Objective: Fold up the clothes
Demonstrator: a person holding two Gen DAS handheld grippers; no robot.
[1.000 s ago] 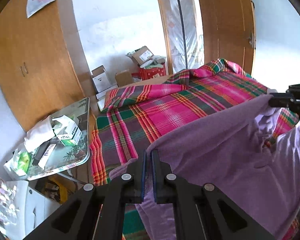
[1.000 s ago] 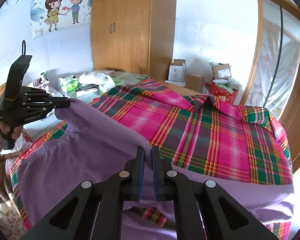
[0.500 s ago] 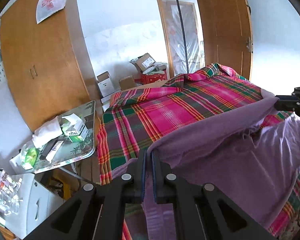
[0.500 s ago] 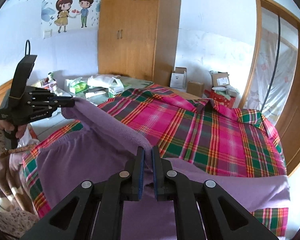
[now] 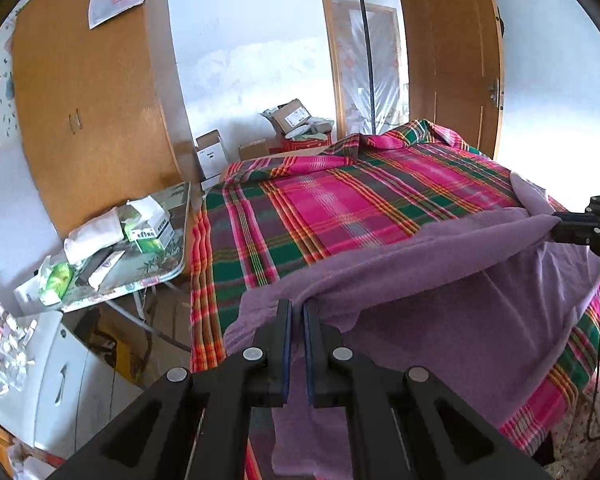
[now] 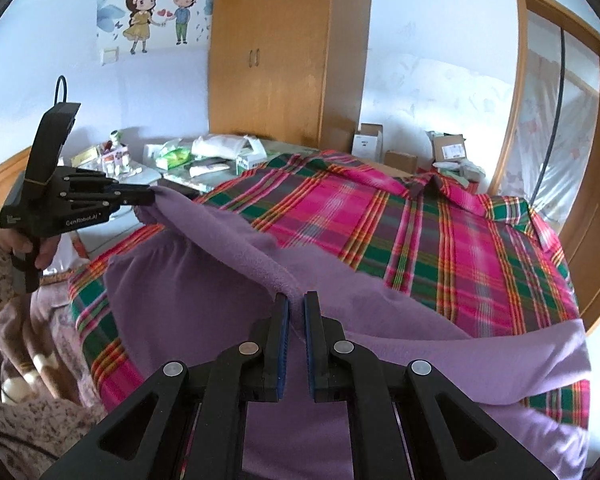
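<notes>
Our left gripper [image 5: 296, 312] has its two fingers drawn almost together, pinching a fold of the purple garment [image 5: 440, 300] between the blue pads. Our right gripper [image 6: 296, 308] is closed the same way on the other end of that lifted edge. From the left wrist view the right gripper [image 5: 556, 226] shows at the right border with the cloth pulled to its tip; from the right wrist view the left gripper [image 6: 148, 198] appears on the left, held by a hand [image 6: 24, 246], with the garment [image 6: 220, 288] running from its tip down to ours. The edge hangs stretched between the two tools above the bed, while the rest of the garment drapes down onto the plaid sheet [image 5: 340, 208], at the near end of the bed. Beside the bed stands a small table [image 5: 180, 240] cluttered with boxes and packets, and behind it a wooden wardrobe [image 5: 92, 112].
</notes>
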